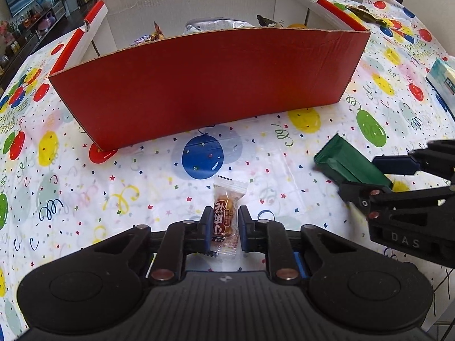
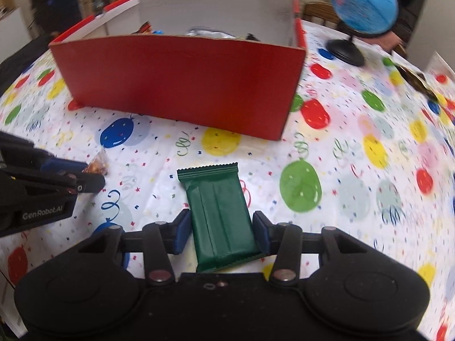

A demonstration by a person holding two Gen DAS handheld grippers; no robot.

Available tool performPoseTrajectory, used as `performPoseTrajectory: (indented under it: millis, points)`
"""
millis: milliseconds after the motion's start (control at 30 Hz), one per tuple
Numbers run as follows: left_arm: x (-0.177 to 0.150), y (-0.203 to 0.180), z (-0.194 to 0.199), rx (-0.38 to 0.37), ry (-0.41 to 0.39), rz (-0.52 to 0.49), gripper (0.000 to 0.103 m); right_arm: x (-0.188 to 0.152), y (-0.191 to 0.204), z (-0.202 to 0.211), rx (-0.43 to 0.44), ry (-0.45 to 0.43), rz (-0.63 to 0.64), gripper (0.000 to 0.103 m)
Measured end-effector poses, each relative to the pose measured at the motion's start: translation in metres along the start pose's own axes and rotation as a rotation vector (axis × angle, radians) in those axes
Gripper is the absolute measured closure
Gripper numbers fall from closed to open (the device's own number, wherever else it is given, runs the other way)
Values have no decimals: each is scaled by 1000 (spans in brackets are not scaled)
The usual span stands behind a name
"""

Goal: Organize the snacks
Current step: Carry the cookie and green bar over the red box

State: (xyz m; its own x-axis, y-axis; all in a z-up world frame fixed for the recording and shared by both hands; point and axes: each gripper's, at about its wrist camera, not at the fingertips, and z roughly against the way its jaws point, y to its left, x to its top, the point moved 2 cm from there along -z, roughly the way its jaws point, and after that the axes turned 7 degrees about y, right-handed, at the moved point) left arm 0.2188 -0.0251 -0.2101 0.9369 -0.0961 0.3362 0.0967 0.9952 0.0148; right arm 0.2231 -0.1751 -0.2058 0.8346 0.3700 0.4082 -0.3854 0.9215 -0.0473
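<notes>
A small clear snack packet with brown pieces and red lettering lies on the balloon tablecloth, and my left gripper is shut on it, a blue pad against each side. A dark green wrapped bar lies lengthwise between my right gripper's pads, which touch both of its long edges. The left wrist view has that bar at the right. In the right wrist view the left gripper is at the left, on the packet. The red box stands open behind, with several snacks inside.
A blue globe on a black stand is at the box's far right corner. A dark foil wrapper lies near the right table edge. A pale blue tissue pack is at the far right. Bare cloth lies between the box and both grippers.
</notes>
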Motion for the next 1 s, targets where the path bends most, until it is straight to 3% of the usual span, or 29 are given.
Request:
performPoseTrajectory:
  millis: [367,767,1000]
  points:
    - [-5,13,20,-34,9,73,86,-11,7,39,25,-66,-110,58]
    - [8,29,81,-109,-99,112,86,5,8,94,38,-190,-159,58]
    - [37,41,112,-127,-174,112,86,37,10,116,33,-262,-170,58]
